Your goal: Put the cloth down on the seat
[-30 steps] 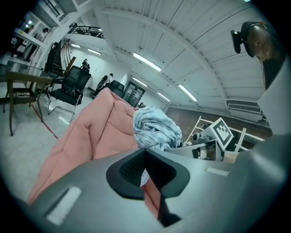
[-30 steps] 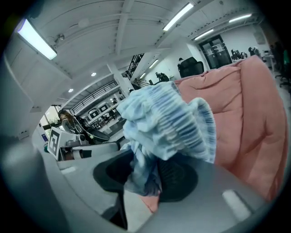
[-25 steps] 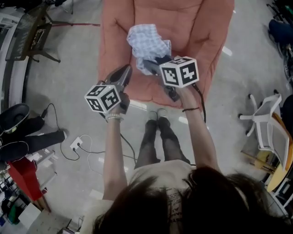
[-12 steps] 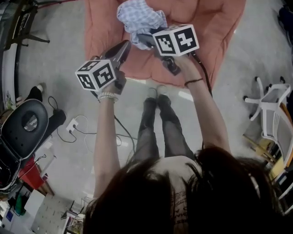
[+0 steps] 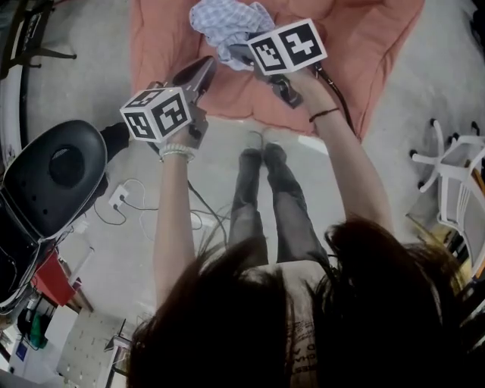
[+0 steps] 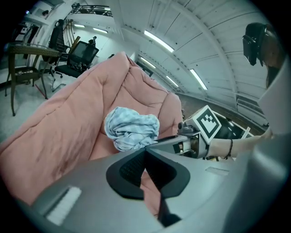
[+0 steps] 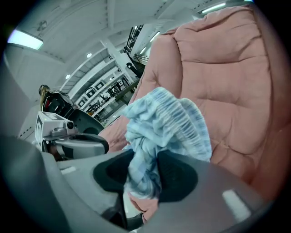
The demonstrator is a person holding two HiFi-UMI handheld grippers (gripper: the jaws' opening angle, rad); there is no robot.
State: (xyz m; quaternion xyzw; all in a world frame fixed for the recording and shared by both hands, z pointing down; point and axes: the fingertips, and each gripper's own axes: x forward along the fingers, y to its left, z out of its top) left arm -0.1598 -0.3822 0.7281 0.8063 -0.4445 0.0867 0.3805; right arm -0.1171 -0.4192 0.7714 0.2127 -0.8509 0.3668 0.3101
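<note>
Grey concrete floor surrounds a pink padded seat, and you stand at its front edge with both arms reaching out over it. Your right tool is clamped on the cloth, a crumpled blue checked bundle. In the right gripper view a twisted fold of it runs down between the two jaws, and the rest billows out beyond the tips. Held by that one fold, the bundle hangs together as a loose ball rather than spreading out, which looks like a sensible way to carry it to the drop spot. The cloth sits ahead of the right tool's tips, over the middle of the seat. Whether its underside already touches the seat cannot be told from these views. Your left tool has its jaws pressed together with nothing between them. It hovers just beside the right one, with the cloth ahead of it and a little to its right. Its place seems chosen so that it is out of the way of the release. Judging by this, what remains is to lower the bundle if needed and open the right tool.
</note>
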